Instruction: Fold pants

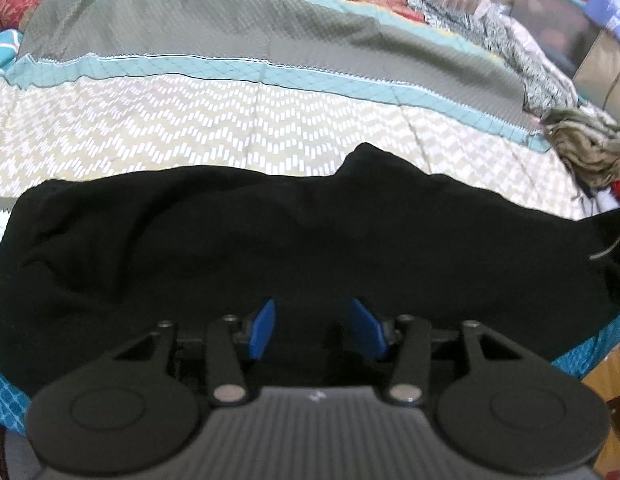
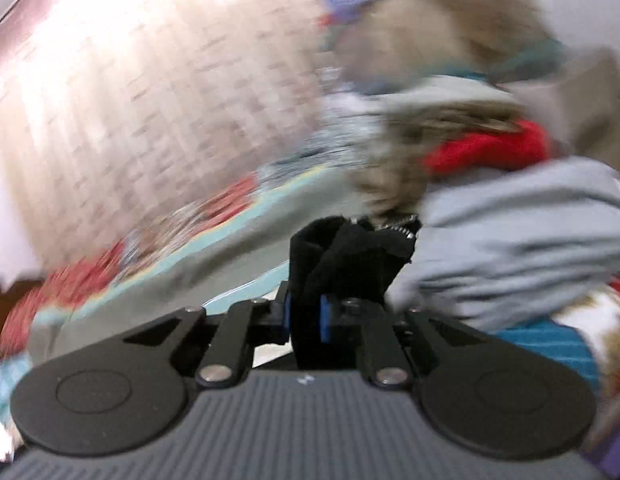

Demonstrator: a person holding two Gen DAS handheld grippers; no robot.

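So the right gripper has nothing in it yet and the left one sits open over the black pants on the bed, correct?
Not quite. The right wrist view shows the right gripper shut on a bunched fold of the black pants. The rest holds: the left gripper sits open over the pants on the bed.

So the black pants (image 1: 294, 248) are stretched across the middle of the frame on a bed with a beige zigzag quilt (image 1: 150, 132), and a grey and teal blanket (image 1: 214, 36) runs along the top. The left gripper (image 1: 315, 330) sits at the bottom centre, blue pads (image 1: 264, 330) apart with dark fabric showing between them. There's a crumpled olive-brown cloth (image 1: 586, 140) off at the right edge.
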